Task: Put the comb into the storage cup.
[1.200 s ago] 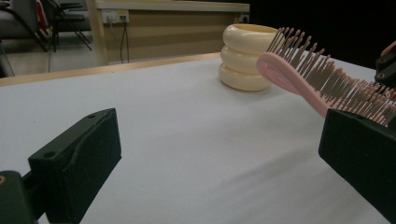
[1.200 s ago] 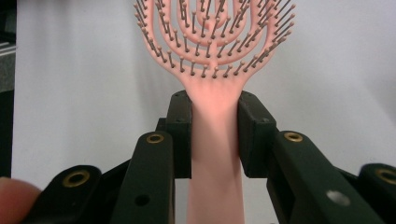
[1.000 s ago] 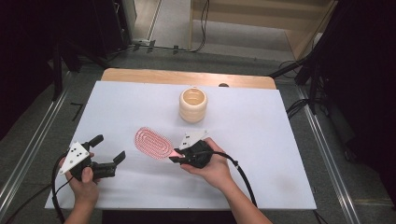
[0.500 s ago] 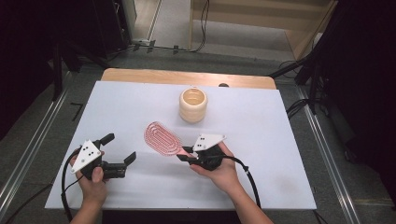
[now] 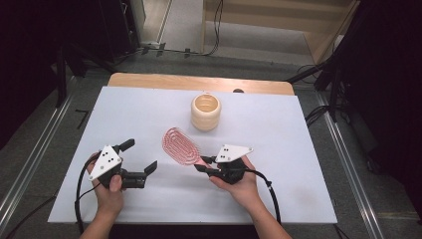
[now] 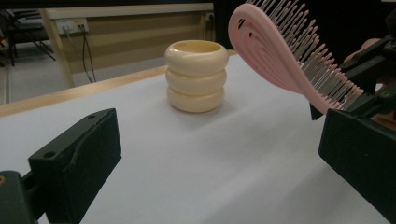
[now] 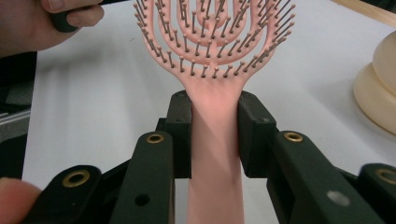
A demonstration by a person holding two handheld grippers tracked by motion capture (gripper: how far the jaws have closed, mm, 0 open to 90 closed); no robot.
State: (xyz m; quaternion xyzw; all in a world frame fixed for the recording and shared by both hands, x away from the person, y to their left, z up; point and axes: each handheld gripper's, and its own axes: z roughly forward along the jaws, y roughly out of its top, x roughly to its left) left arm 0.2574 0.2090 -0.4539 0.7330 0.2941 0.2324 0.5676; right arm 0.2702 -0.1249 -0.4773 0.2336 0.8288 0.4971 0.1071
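Observation:
A pink vented hairbrush (image 5: 180,146) hangs above the white table, its head toward the far left. My right gripper (image 5: 205,165) is shut on the brush's handle (image 7: 215,140), bristles facing its camera. A cream ribbed cup (image 5: 205,112) stands upright behind the brush, toward the table's far middle. My left gripper (image 5: 139,156) is held at the front left, jaws wide apart with nothing between them. In the left gripper view the cup (image 6: 195,76) stands ahead and the brush head (image 6: 280,51) rises at the right.
The white table top (image 5: 298,149) ends in a wooden strip (image 5: 149,82) at the far edge. Metal rails run along both sides. Cables lie on the floor beyond the table. Bare surface lies right of the cup.
Both hands have shifted to the right. The brush has travelled with my right gripper toward the cup. My left gripper has risen a little and stays open.

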